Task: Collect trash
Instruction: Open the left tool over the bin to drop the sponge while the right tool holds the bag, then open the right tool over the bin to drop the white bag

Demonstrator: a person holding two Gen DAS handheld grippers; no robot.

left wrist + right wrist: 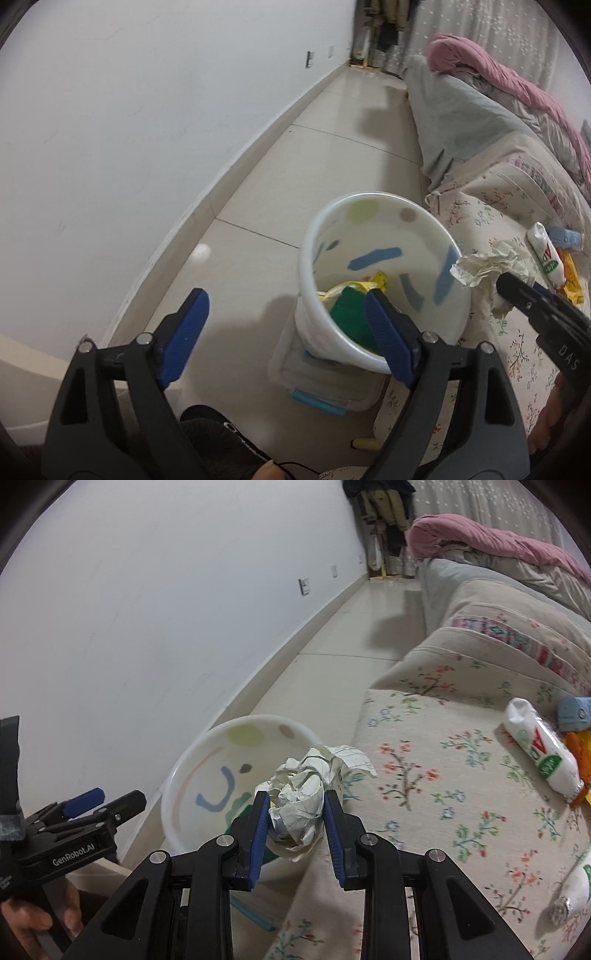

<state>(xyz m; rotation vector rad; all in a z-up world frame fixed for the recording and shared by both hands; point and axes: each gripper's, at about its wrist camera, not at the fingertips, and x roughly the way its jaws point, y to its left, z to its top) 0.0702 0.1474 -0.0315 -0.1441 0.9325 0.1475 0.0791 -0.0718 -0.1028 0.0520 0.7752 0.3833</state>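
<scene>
A white bin point(369, 229) with coloured blobs stands on the floor beside the sofa. Green and yellow trash point(349, 314) lies in its bottom. My left gripper point(286, 299) is open and holds nothing; its right finger point(388, 332) hangs over the bin's near rim. My right gripper point(295, 795) is shut on a crumpled paper ball point(299, 808), held at the sofa's edge just over the bin point(192, 771). From the left wrist view, the paper ball point(487, 266) and the right gripper point(506, 291) sit at the bin's right rim.
A crushed white bottle point(539, 753), a blue item point(574, 710) and an orange wrapper point(580, 757) lie on the floral sofa point(424, 812). Another bottle point(572, 893) lies nearer. The bin stands on a clear box point(321, 384). A white wall point(147, 129) runs along the left.
</scene>
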